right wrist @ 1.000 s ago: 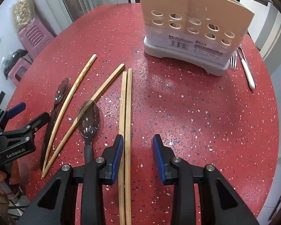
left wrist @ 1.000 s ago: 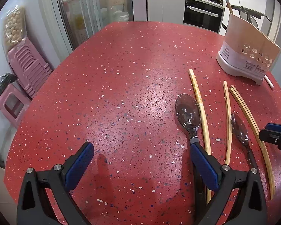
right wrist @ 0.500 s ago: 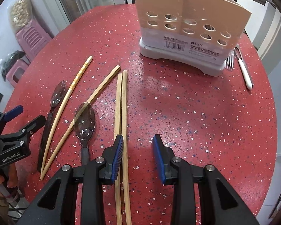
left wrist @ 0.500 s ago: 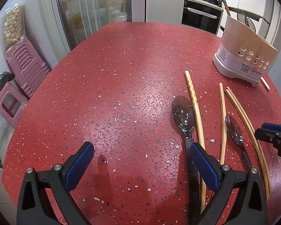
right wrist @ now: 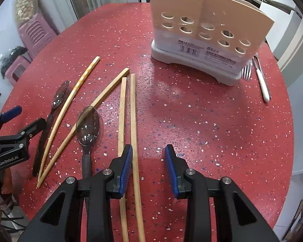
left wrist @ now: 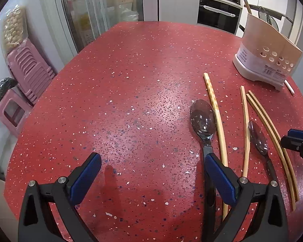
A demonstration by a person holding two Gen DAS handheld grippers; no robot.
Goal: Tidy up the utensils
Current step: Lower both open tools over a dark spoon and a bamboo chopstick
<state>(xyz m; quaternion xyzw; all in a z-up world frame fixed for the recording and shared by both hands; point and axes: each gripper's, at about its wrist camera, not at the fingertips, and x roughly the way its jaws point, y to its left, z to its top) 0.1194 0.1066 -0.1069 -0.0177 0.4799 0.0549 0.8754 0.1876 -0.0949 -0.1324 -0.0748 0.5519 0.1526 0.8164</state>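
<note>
We're hovering over the red bench and, honestly, very little has changed: both grippers hang above the spread, nothing lifted yet. The right gripper has its fingers partly apart and empty, the left one sitting over the pair of chopsticks that lie side by side; the right finger is over bare bench, so the nearer stick of the pair runs just inside the gap. Our left gripper has its fingers wide apart, empty too, its right finger over the handle of the larger spoon. All the utensils are on the bench: that spoon, a speckled chopstick just beside it, another single chopstick, the smaller spoon, and a fork and a white-handled piece by the holder, which stands upright at the far side. Against the earlier frames, the layout sits slightly differently in each view, a small drift of the cameras we'd say; the utensils keep their arrangement and the finger gaps look the same. So we judge the sorting hasn't started, with the chopstick pair the likely first pick.
</note>
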